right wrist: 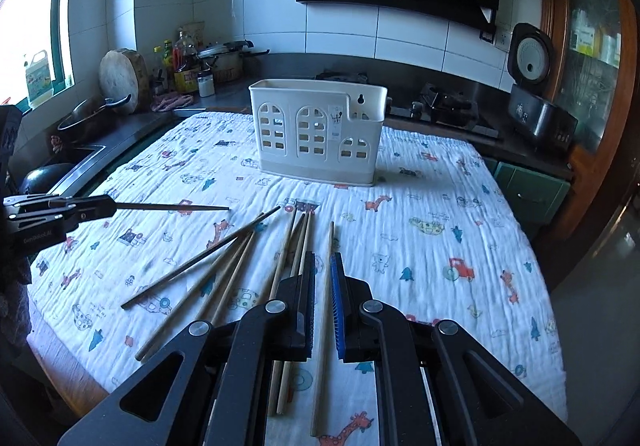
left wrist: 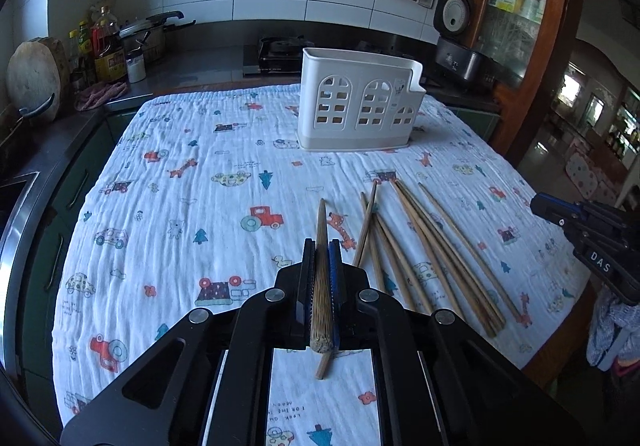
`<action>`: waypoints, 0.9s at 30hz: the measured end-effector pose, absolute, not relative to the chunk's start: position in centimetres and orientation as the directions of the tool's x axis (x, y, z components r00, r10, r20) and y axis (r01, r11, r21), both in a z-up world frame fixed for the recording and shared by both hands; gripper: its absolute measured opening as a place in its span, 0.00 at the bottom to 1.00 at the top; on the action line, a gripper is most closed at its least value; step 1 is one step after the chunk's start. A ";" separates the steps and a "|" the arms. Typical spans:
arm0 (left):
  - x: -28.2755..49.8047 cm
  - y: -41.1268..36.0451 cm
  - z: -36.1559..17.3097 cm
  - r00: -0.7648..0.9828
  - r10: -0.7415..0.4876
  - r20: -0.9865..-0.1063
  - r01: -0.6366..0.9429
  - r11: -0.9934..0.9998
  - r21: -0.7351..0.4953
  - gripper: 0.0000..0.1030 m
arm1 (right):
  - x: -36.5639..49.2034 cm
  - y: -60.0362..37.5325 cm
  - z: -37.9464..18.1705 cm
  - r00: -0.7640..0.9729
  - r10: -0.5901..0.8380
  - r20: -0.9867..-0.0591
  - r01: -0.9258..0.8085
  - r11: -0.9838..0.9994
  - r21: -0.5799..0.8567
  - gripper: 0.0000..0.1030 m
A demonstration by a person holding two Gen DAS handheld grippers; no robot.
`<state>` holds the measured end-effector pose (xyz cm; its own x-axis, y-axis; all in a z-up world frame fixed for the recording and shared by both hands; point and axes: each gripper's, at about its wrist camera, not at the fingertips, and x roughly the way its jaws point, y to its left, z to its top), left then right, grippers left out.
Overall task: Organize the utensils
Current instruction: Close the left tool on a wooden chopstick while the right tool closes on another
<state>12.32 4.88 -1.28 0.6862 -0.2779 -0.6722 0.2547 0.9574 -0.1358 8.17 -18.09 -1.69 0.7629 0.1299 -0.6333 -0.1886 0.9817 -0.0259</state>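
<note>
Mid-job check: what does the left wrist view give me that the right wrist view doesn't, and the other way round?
Left wrist only: the left gripper shut on a dark chopstick, seen end-on, and the right gripper from the side.
Right wrist only: the bright window, the left gripper side-on with its chopstick jutting out, and a pale chopstick showing through the right gripper's narrow gap; gripped or lying below, I cannot tell.
Both: the white holder, loose chopsticks on the printed cloth, and the rice cooker.
</note>
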 end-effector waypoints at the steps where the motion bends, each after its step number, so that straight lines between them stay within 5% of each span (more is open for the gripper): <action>1: 12.4 4.9 -1.3 0.687 -0.279 -0.672 0.255 0.957 -0.137 0.05 | 8.1 -18.1 -2.1 0.755 0.135 -0.642 -0.190 0.982 -0.016 0.08; 12: 13.0 4.8 -0.7 0.695 -0.291 -0.658 0.263 0.954 -0.144 0.05 | 6.2 -18.6 -9.4 0.630 0.151 -0.762 -0.150 0.986 0.072 0.12; 27: 13.1 4.5 -0.2 0.699 -0.295 -0.652 0.268 0.952 -0.144 0.05 | 5.7 -19.0 -10.2 0.625 0.120 -0.772 -0.133 0.990 0.046 0.13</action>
<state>13.11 4.49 -0.23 0.6985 -0.2954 -0.6518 0.2684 0.9525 -0.1440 5.67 -19.00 -10.20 0.6248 0.1199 -0.7715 -0.1334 0.9900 0.0458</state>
